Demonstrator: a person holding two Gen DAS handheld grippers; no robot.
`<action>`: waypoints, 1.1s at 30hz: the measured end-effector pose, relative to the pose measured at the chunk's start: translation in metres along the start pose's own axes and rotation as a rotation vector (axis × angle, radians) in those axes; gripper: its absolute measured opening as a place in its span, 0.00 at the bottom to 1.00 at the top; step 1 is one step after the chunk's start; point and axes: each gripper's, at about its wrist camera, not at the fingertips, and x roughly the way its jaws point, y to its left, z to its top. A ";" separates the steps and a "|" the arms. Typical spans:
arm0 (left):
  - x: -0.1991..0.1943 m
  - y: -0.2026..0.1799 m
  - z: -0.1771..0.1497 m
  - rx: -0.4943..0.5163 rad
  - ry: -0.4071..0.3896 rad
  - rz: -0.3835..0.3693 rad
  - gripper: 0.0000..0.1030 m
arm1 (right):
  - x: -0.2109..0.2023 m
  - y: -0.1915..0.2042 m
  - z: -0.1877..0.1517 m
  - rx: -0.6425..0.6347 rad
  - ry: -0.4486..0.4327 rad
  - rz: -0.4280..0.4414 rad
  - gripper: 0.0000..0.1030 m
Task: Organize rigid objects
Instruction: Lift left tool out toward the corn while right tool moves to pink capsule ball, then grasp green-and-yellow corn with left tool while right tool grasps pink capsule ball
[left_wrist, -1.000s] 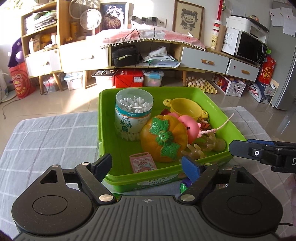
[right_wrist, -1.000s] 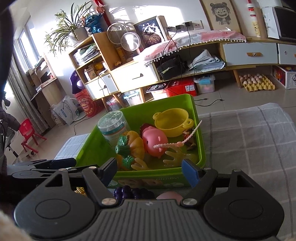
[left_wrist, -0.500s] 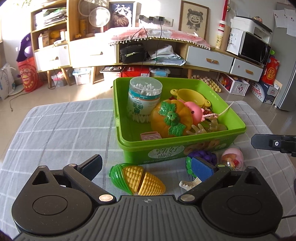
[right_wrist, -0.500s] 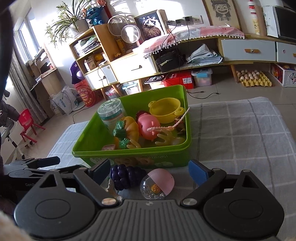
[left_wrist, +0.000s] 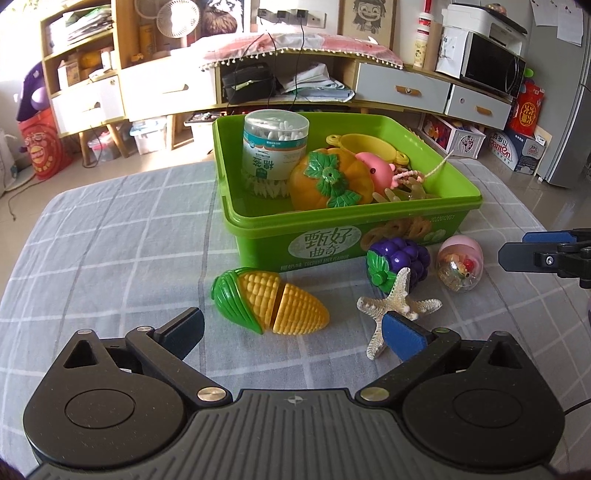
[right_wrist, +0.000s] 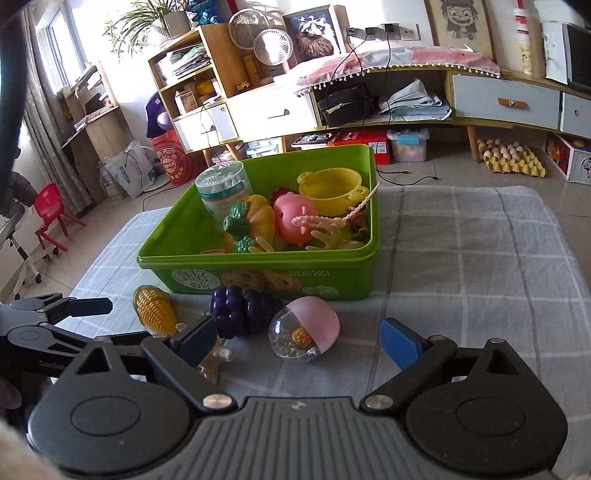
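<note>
Four loose toys lie on the grey checked tablecloth (left_wrist: 110, 236) just before the one green plastic bin (left_wrist: 332, 236): a yellow plastic corn cob (left_wrist: 273, 301), a purple plastic grape bunch (left_wrist: 400, 260), a pale starfish (left_wrist: 397, 308) and a pink-capped clear egg capsule (right_wrist: 304, 328). A second ago both cameras sat closer over the bin. The left gripper (left_wrist: 295, 332) and right gripper (right_wrist: 295, 339) tilt downward, jaws wide and empty, the right's just having widened.

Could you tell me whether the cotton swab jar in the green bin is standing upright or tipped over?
Upright. The cotton swab jar stands on its base in the green bin's back left corner, its round lid facing up.
</note>
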 end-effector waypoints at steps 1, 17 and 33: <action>0.001 0.001 -0.002 0.002 0.003 -0.001 0.95 | 0.001 0.000 -0.002 -0.006 0.006 0.000 0.70; 0.029 0.020 -0.030 0.059 -0.021 -0.032 0.96 | 0.038 -0.005 -0.037 -0.120 0.099 -0.059 0.71; 0.039 0.015 -0.029 0.079 -0.110 -0.054 0.96 | 0.054 0.007 -0.046 -0.236 0.009 -0.112 0.78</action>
